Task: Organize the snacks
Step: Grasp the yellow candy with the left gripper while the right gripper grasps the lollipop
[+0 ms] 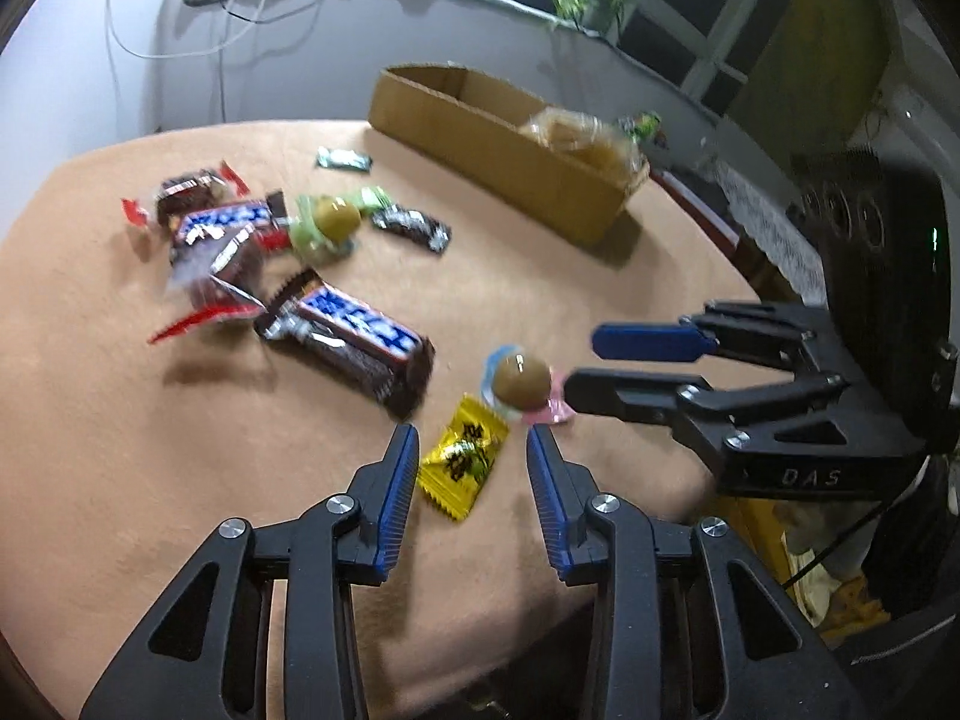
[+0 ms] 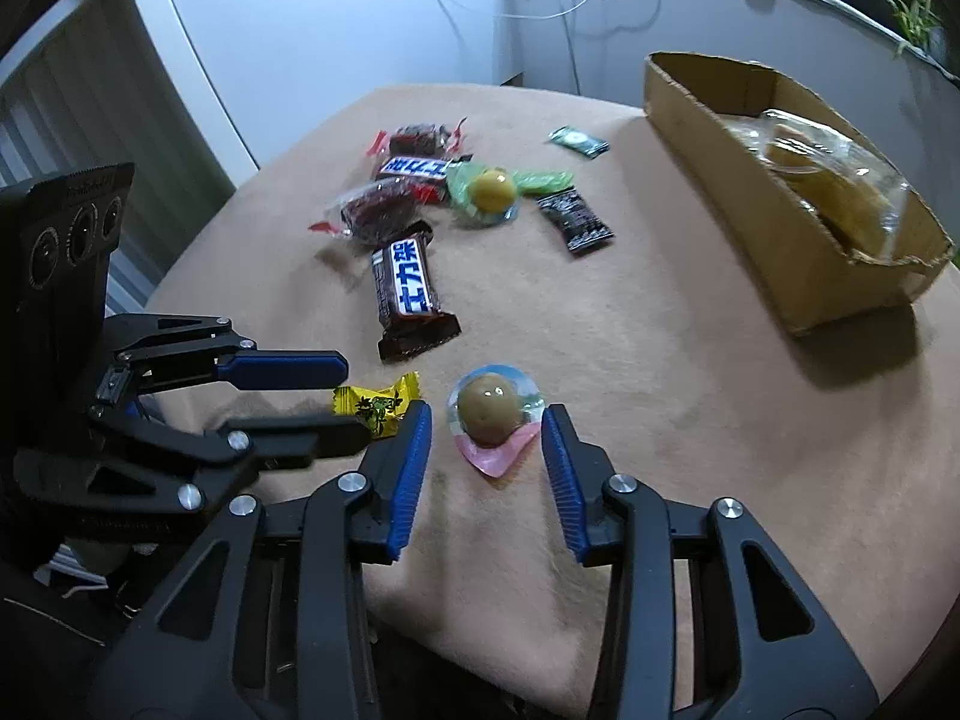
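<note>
Yellow crinkly foil sachet (image 1: 461,461) is lying flat on the tan felt-like tablecloth (image 1: 240,450), framed betw. the left gripper (image 1: 472,441) jaws, which are apart, nothing pinched. Probably light, thin, slippery; best nipped across its width. Beside it, the round brown candy in a clear/pink wrapper (image 2: 489,414) is bracketed by the right gripper (image 2: 487,426), jaws also apart. Cardboard box (image 2: 774,264) is well apart, w/ a bagged pastry inside.

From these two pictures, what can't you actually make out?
- Cardboard box: near wall hides its floor, left view.
- Yellow candy: partly hidden by left gripper, right view.
- Snack pile: motion blur smears labels, left view.
- Bagged pastry: glare hides its kind, right view.
</note>
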Tool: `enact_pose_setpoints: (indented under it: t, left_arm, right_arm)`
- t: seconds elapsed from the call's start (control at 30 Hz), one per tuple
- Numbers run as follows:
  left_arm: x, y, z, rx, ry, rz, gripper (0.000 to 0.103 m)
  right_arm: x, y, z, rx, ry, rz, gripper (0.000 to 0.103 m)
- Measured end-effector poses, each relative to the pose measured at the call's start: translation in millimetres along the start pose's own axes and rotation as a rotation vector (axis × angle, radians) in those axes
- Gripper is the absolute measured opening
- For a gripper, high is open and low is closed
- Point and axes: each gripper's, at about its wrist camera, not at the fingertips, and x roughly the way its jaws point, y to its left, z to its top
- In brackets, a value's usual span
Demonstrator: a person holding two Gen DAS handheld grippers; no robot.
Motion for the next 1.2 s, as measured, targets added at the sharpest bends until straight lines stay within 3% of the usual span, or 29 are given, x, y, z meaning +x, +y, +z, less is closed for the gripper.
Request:
enact_pose_setpoints:
  t: [0.2, 0.33, 0.8, 1.03, 1.2]
  left_arm:
    - [8, -4, -4, 0.063, 0.023, 0.024, 0.036]
    - [11, -5, -3, 0.105, 0.012, 0.081, 0.036]
    - [23, -16, -7, 0.192, 0.029, 0.116, 0.036]
    - [22, -14, -9, 0.209, 0.011, 0.149, 0.022]
    - [20, -10, -9, 0.182, 0.004, 0.131, 0.021]
  right_arm:
    - [13, 5, 4, -0.028, 0.026, -0.016, 0.039]
    - [19, 5, 5, -0.042, 0.040, -0.023, 0.039]
    - [30, 5, 7, -0.061, 0.066, -0.028, 0.034]
    - [30, 5, 7, -0.060, 0.064, -0.029, 0.033]
    - [27, 4, 6, -0.045, 0.052, -0.031, 0.032]
